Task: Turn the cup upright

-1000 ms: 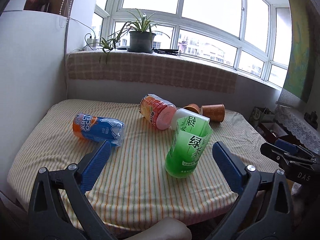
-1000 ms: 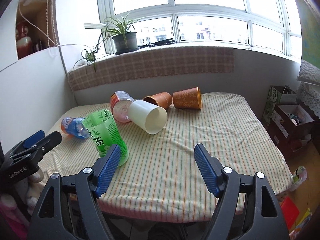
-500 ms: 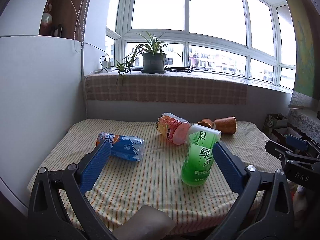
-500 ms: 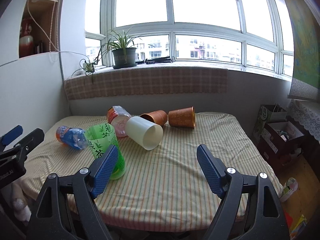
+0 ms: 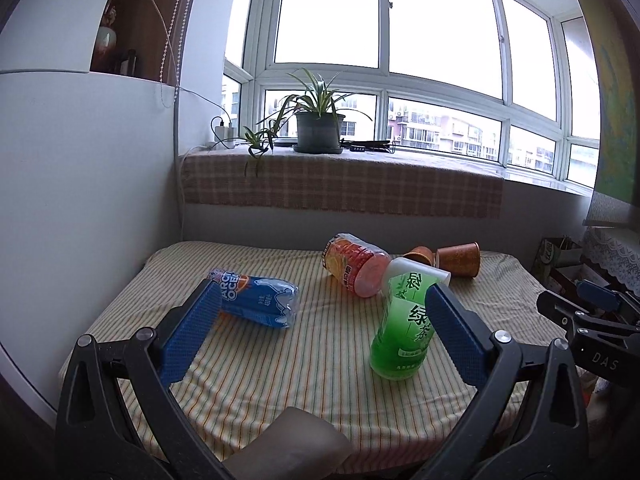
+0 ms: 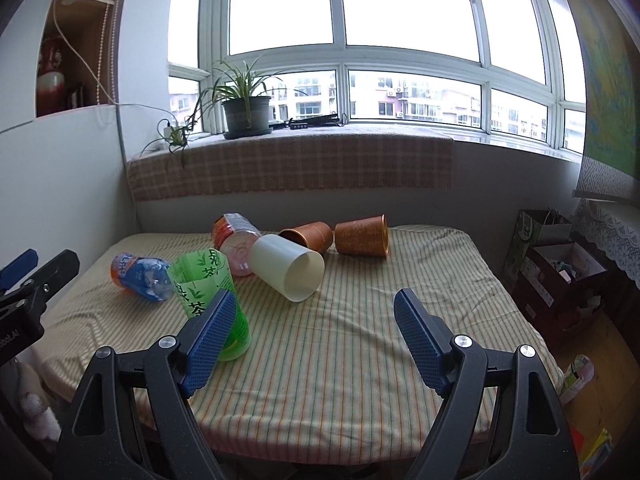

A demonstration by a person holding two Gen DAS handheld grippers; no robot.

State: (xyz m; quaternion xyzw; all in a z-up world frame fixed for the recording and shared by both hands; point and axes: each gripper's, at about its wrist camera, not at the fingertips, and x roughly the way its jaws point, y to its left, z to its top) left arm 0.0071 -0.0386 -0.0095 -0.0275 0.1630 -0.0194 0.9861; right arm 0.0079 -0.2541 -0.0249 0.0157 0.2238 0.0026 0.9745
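Several cups are on the striped table (image 6: pixel 340 340). A green cup (image 5: pixel 402 332) (image 6: pixel 210 292) stands upside down near the front. A white cup (image 6: pixel 288 266) (image 5: pixel 416 274), a blue cup (image 5: pixel 256 300) (image 6: pixel 140 274), a red-orange cup (image 5: pixel 356 268) (image 6: pixel 234 246) and two copper cups (image 6: pixel 362 236) (image 6: pixel 310 234) lie on their sides. My left gripper (image 5: pixel 320 336) is open and empty, back from the table's front edge. My right gripper (image 6: pixel 316 338) is open and empty above the front of the table.
A wall (image 5: pixel 80 220) borders the table's left side. A checked windowsill (image 6: pixel 292 168) with a potted plant (image 6: pixel 246 116) runs behind. Boxes and bags (image 6: pixel 560 268) stand on the floor at the right. A rounded beige object (image 5: pixel 288 448) shows at the bottom of the left wrist view.
Both grippers have drawn back and tilted up, so the table sits lower and farther in both views. The cups have not moved. Both grippers stay open.
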